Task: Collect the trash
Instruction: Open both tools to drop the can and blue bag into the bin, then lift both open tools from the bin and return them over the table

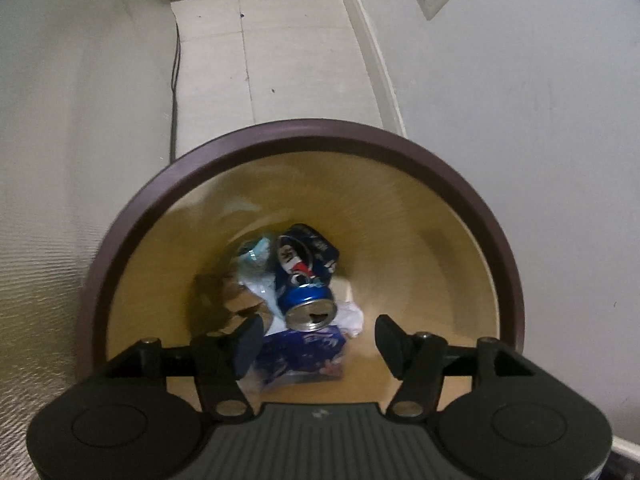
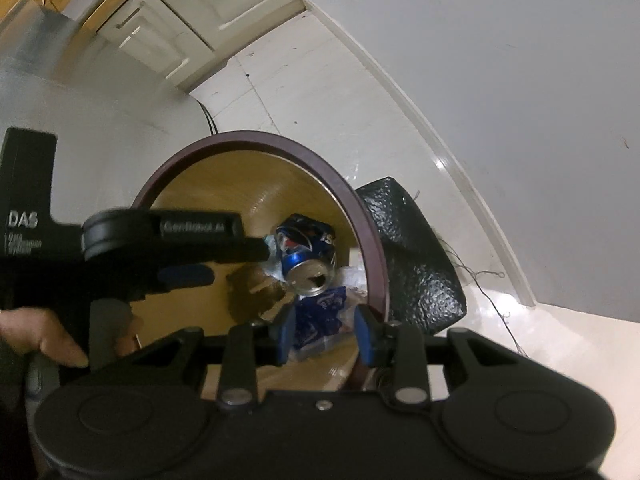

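Both grippers hang over the bin (image 1: 472,200), jaws parted, gripping nothing.
Crushed blue can (image 1: 306,280) lies inside atop blurred wrappers; left gripper (image 1: 316,340) and right gripper (image 2: 325,332) hide the bin's near rim.

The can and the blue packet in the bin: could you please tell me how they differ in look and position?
The can is shiny metal, crushed and dented, with its open top facing up; the packet is soft printed plastic, crumpled. The can lies on top of the pile, while the packet sits lower, partly beneath it. Both are blue and both lie inside the bin.
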Motion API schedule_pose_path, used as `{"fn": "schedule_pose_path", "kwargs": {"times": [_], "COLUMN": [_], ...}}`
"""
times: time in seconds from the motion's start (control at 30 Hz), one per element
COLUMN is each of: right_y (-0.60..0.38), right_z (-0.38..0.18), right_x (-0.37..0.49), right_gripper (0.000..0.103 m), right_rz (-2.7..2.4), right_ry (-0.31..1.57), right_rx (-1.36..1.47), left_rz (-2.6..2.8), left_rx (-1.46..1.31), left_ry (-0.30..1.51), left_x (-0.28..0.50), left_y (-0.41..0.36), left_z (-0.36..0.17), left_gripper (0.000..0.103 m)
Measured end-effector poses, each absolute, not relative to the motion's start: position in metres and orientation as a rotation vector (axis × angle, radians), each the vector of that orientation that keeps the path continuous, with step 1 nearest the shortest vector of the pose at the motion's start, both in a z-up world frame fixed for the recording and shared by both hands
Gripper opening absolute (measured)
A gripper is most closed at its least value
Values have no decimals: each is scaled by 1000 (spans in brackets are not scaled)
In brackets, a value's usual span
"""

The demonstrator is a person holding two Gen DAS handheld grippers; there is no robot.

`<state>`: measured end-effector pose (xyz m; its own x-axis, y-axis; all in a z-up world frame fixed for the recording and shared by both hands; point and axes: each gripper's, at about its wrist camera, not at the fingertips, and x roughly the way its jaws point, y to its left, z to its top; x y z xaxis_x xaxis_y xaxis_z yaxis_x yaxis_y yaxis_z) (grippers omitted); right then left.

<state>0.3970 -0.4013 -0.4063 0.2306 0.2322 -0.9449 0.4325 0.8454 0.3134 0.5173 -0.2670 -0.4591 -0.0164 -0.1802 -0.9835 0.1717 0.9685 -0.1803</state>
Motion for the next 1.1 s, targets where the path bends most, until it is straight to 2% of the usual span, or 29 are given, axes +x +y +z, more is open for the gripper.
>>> {"fn": "schedule_pose_path", "kwargs": {"times": [0.37,0.73,0.93,1.1], "right_y": [-406,-409,-410,-412], "right_z": [-386,-347,-322,-299], "right_x": [407,410,406,402], "right_gripper": [34,38,51,62], "right_rz": [-76,6,36,28], "right_ry": [1327,1293,1271,1248], "right_rx": [477,362,317,265], "left_rz": [-246,-205,-178,-167], "left_rx": [22,28,34,22], "left_ry": [1498,1451,1401,1378], "left_x": [504,485,470,456], "left_y": [-246,-232,-219,-211], "left_z": [-418,-369,-341,-322], "left_gripper": [66,82,99,103]}}
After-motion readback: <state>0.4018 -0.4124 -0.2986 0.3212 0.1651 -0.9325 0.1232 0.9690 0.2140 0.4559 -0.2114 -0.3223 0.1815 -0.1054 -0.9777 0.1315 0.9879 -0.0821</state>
